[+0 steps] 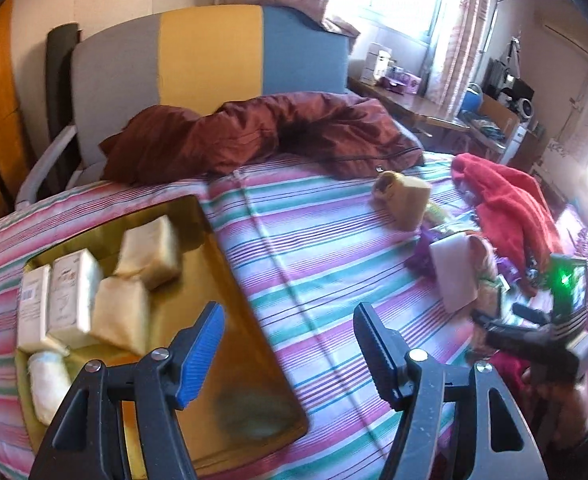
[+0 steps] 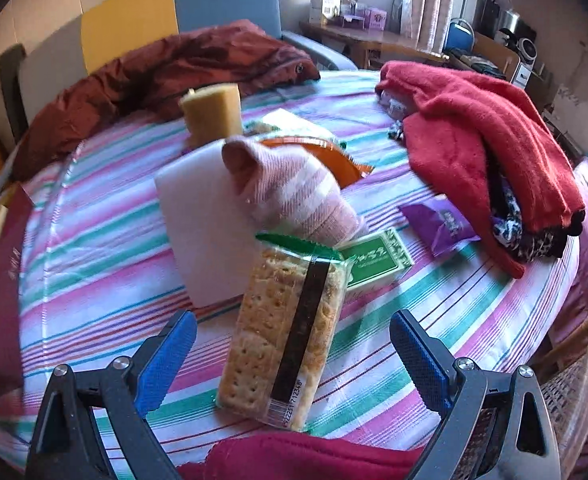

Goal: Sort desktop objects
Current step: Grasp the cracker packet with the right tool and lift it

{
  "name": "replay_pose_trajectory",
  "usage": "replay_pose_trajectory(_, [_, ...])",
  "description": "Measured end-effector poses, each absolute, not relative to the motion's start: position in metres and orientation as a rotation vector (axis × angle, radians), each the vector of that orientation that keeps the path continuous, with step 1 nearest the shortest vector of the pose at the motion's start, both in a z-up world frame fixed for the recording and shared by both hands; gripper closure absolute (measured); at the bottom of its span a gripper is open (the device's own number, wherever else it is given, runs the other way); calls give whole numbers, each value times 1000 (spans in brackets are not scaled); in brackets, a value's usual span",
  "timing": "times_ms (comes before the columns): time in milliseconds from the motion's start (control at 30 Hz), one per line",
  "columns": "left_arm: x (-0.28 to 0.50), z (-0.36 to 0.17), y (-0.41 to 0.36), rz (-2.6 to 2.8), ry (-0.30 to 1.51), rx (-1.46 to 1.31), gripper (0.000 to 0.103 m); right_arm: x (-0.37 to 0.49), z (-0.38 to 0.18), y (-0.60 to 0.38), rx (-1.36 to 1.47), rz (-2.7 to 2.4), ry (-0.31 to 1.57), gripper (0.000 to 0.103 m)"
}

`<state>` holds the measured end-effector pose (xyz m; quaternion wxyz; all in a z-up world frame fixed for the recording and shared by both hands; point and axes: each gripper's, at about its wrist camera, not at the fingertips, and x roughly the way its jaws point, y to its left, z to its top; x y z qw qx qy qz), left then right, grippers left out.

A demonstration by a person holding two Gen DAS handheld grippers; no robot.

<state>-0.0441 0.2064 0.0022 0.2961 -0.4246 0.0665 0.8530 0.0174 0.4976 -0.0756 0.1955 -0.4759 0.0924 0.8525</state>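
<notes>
The cracker packet (image 2: 284,344) lies on the striped bed (image 2: 473,320), near its front edge, between the fingers of the right claw (image 2: 292,354), whose jaws stand apart and touch nothing. Behind the packet lie a pink sock (image 2: 294,196), a white pad (image 2: 202,232) and a green box (image 2: 377,258). The left claw (image 1: 290,354) hangs with jaws apart and empty over the right edge of a gold tray (image 1: 250,320) holding white packets (image 1: 74,300).
</notes>
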Motion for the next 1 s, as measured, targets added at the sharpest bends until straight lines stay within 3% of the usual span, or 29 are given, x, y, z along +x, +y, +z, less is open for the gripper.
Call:
replay_pose_trajectory(167, [-48,0,241,2161,179,-1151,33,11,-81,496,-1354,2383,236,9])
replay_pose_trajectory(233, [-50,-4,255,2112,172,-1176,33,12,-83,498,-1370,2372,247,23])
replay_pose_trajectory(300, [-51,-10,267,2066,152,-1207,33,9,-89,501,-1409,2355,260,48])
replay_pose_trajectory(433, [-55,-23,293,1995,132,-1270,33,10,-84,499,-1392,2394,259,53])
replay_pose_trajectory(867, [-53,-57,389,1825,206,-1353,33,33,-54,513,-1166,2422,353,54])
replay_pose_trajectory(1000, [-46,-67,415,1814,228,-1374,29,42,-49,535,-1092,2397,499,54])
